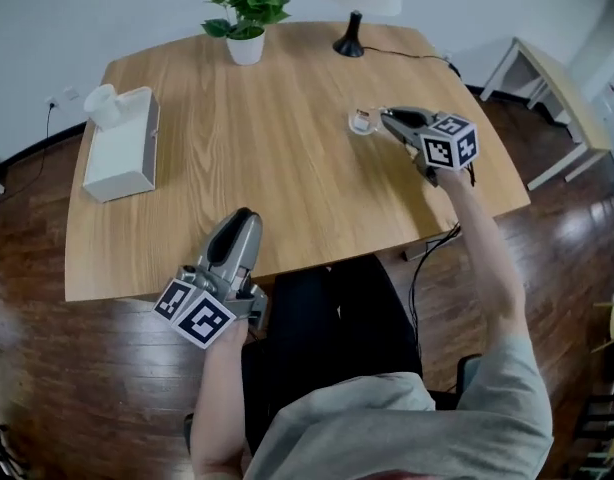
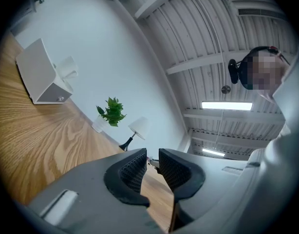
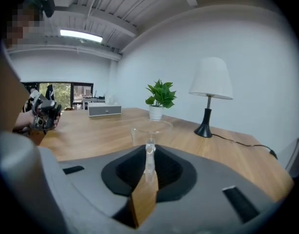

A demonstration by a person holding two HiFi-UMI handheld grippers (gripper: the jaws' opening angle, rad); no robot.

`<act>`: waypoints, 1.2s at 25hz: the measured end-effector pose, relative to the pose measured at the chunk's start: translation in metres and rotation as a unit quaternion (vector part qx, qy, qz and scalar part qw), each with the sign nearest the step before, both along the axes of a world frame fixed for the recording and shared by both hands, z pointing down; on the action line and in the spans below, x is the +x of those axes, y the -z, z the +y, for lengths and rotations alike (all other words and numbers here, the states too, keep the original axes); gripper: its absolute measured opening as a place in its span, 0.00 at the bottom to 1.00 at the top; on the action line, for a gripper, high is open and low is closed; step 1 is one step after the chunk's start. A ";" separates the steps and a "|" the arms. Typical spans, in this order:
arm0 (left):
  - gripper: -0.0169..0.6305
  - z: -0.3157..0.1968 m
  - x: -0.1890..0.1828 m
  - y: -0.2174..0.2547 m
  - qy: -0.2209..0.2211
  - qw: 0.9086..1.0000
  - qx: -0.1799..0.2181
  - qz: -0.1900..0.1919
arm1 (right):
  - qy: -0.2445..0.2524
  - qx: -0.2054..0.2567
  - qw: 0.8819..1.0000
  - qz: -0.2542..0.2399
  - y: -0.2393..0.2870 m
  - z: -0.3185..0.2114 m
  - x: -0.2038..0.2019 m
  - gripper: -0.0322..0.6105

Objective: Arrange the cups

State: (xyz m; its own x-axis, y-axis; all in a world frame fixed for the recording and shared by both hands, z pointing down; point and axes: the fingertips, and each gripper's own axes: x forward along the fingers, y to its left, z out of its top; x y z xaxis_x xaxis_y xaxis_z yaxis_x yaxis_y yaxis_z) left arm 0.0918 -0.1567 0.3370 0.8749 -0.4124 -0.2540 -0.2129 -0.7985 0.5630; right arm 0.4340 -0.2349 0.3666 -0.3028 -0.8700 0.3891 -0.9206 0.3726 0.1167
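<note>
A white rectangular tissue box point(image 1: 120, 148) with a tissue sticking out of its top lies at the left end of the light-wood table point(image 1: 277, 158), close to the left edge.

The left gripper point(image 1: 244, 218), grey with a marker cube at its back, hangs over the table's near edge, pointing towards the middle of the top. In the left gripper view its two ribbed black pads stand a narrow gap apart, with nothing between them.

At the far edge of the table stands a small green-leaved plant in a white pot point(image 1: 246, 18). Right of it, also at the far edge, is a table lamp with a black base and a white shade point(image 1: 352, 23); its dark cord runs off to the right.

The small clear glass cup point(image 1: 362, 121) is over the right part of the table, nearer the person than the lamp and well apart from the tissue box. The right gripper point(image 1: 387, 118) reaches it from the right. In the right gripper view the pads are pressed together on the cup's thin glass wall, so the near side of the rim is pinched between them and the rest of the cup stands out beyond the tips. Whether the cup's base rests on the wood cannot be told.

A pale side table point(image 1: 547, 78) stands on the dark wooden floor to the right.
</note>
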 end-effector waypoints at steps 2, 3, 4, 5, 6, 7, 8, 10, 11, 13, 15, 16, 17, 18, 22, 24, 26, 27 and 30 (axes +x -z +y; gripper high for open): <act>0.13 0.000 0.003 -0.002 -0.009 1.000 -0.001 0.001 | 0.009 0.012 0.999 -0.040 0.008 0.005 -0.024 0.15; 0.13 0.000 0.006 -0.002 -0.011 1.000 -0.001 0.002 | 0.022 0.020 0.998 -0.058 0.016 0.004 -0.041 0.15; 0.13 0.000 0.007 -0.003 -0.011 1.000 -0.001 0.005 | 0.045 0.027 0.996 -0.069 0.025 0.000 -0.063 0.15; 0.13 0.000 0.006 -0.002 -0.008 1.000 -0.003 0.009 | 0.074 0.032 0.994 -0.073 0.035 -0.007 -0.089 0.15; 0.13 -0.001 0.005 -0.002 -0.005 1.000 -0.006 0.014 | 0.107 0.036 0.991 -0.073 0.045 -0.015 -0.120 0.15; 0.13 -0.003 0.002 -0.001 -0.001 1.000 -0.009 0.020 | 0.140 0.039 0.987 -0.070 0.053 -0.024 -0.152 0.15; 0.13 -0.004 0.000 -0.001 0.001 1.000 -0.013 0.026 | 0.171 0.041 0.982 -0.067 0.061 -0.032 -0.185 0.15; 0.13 -0.007 -0.003 0.000 0.004 0.999 -0.023 0.041 | 0.227 0.045 0.971 -0.063 0.073 -0.048 -0.247 0.15; 0.13 -0.009 -0.005 -0.001 0.006 0.998 -0.028 0.048 | 0.251 0.047 0.965 -0.063 0.077 -0.057 -0.276 0.15; 0.13 -0.015 -0.010 -0.002 0.018 0.998 -0.034 0.058 | 0.288 0.050 0.954 -0.060 0.083 -0.077 -0.329 0.15; 0.13 -0.025 -0.019 -0.001 0.040 0.996 -0.038 0.067 | 0.317 0.049 0.945 -0.060 0.085 -0.101 -0.376 0.15; 0.13 -0.030 -0.024 -0.001 0.050 0.995 -0.040 0.072 | 0.327 0.047 0.942 -0.062 0.086 -0.113 -0.397 0.15; 0.13 -0.033 -0.029 0.000 0.057 0.994 -0.044 0.077 | 0.334 0.043 0.939 -0.063 0.086 -0.123 -0.416 0.15; 0.13 -0.035 -0.034 0.000 0.061 0.994 -0.048 0.081 | 0.338 0.038 0.938 -0.063 0.084 -0.132 -0.433 0.15; 0.13 -0.037 -0.042 -0.001 0.057 0.992 -0.062 0.098 | 0.341 0.010 0.937 -0.069 0.067 -0.163 -0.481 0.15; 0.13 -0.036 -0.043 -0.001 0.054 0.991 -0.063 0.100 | 0.343 0.006 0.937 -0.071 0.064 -0.174 -0.496 0.15; 0.13 -0.036 -0.044 0.000 0.052 0.991 -0.067 0.103 | 0.344 0.006 0.936 -0.068 0.063 -0.181 -0.507 0.15; 0.13 -0.036 -0.045 0.001 0.051 0.991 -0.069 0.105 | 0.345 0.006 0.936 -0.066 0.064 -0.184 -0.510 0.15; 0.13 -0.038 -0.048 0.003 0.048 0.990 -0.073 0.111 | 0.344 0.012 0.938 -0.046 0.065 -0.188 -0.514 0.15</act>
